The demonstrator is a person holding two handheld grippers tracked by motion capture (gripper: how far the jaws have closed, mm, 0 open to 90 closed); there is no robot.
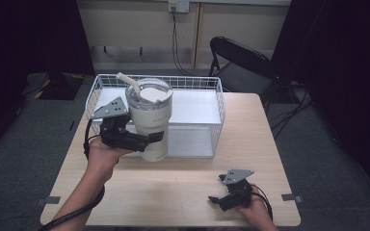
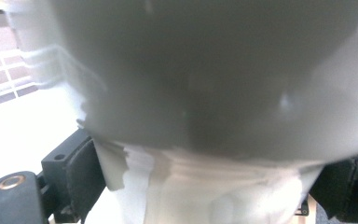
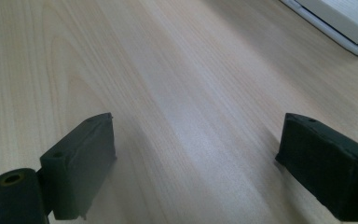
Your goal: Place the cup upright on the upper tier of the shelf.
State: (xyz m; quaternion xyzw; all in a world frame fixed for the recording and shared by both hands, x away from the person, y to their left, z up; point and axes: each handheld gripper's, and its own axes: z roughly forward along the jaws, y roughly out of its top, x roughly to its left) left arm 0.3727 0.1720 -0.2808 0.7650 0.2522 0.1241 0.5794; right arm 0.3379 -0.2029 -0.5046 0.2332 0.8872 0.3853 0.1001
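Observation:
A cream tumbler [image 1: 150,120] with a clear lid and a straw [image 1: 126,80] stands upright at the front left edge of the white wire basket [image 1: 219,103]. My left gripper [image 1: 153,140] is shut on its narrower lower part. In the left gripper view the tumbler [image 2: 214,93] looms close and blurred, with the pads [image 2: 81,179] pressed against its base. I cannot tell whether the base rests on anything. My right gripper [image 1: 217,189] lies low over the wooden table [image 1: 250,144] near the front right, open, with bare wood between its jaws [image 3: 196,158].
The basket has a white floor and takes up the table's far middle. Its near corner [image 3: 349,37] shows in the right gripper view. A black folding chair [image 1: 241,62] stands behind the table. Grey carpet surrounds the table.

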